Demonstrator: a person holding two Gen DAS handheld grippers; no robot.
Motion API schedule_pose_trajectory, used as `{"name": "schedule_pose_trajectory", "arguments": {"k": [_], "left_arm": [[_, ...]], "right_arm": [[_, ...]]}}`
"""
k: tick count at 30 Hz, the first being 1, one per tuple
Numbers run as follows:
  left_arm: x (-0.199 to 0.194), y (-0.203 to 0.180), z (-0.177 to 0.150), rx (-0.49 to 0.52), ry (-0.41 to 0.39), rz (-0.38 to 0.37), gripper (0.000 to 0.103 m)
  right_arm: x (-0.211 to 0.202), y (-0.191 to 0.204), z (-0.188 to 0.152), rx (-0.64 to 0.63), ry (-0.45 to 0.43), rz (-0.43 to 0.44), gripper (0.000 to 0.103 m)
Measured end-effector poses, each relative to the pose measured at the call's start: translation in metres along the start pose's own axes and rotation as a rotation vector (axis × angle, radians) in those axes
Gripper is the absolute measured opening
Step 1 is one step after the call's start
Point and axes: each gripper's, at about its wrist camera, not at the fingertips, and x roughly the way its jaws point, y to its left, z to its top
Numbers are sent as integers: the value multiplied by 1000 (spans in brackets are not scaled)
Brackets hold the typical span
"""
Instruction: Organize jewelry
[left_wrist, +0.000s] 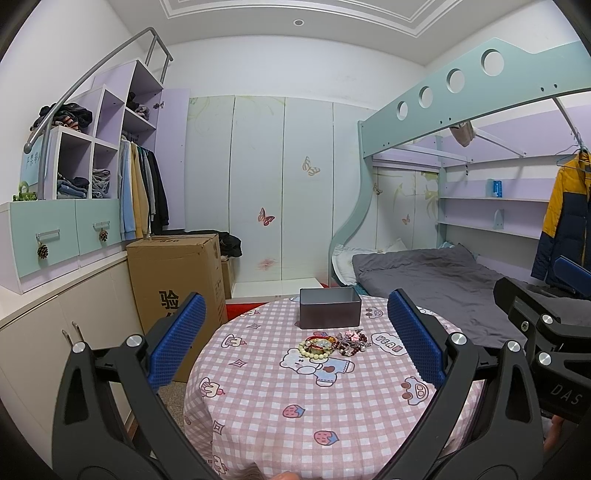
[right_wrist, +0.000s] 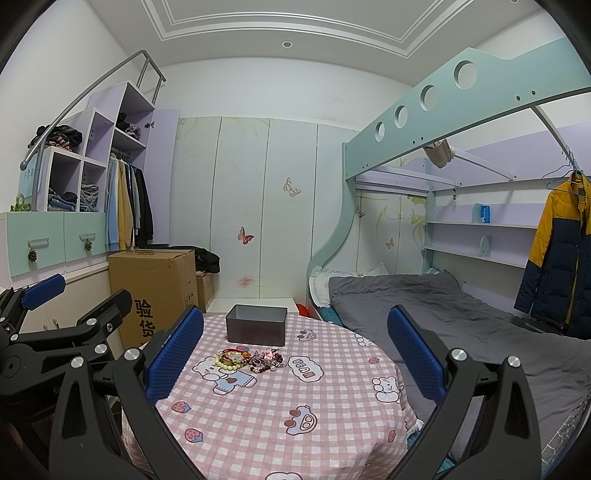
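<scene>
A small heap of jewelry (left_wrist: 334, 344) (right_wrist: 249, 360), with a cream bead bracelet, red cord and dark beads, lies mid-table on the pink checked cloth. Just behind it stands an open grey metal box (left_wrist: 330, 307) (right_wrist: 256, 325). My left gripper (left_wrist: 295, 325) hovers open above the near side of the table, with nothing between its blue pads (left_wrist: 177, 339). My right gripper (right_wrist: 295, 339) is open too and holds nothing. Each gripper shows at the edge of the other's view: the right gripper (left_wrist: 546, 332), the left gripper (right_wrist: 62, 332).
The round table (left_wrist: 295, 424) has a draped edge. A cardboard box (left_wrist: 177, 273) stands on the floor at its left, beside low cabinets. A bed with a grey cover (left_wrist: 436, 273) lies at the right under a loft frame. A jacket (right_wrist: 557, 258) hangs far right.
</scene>
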Motion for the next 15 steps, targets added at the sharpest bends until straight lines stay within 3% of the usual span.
{"name": "schedule_pose_trajectory", "arguments": {"k": [15], "left_arm": [[4, 2, -6, 0, 25, -3, 97]], "right_arm": [[8, -2, -5, 21, 4, 5, 96]]}}
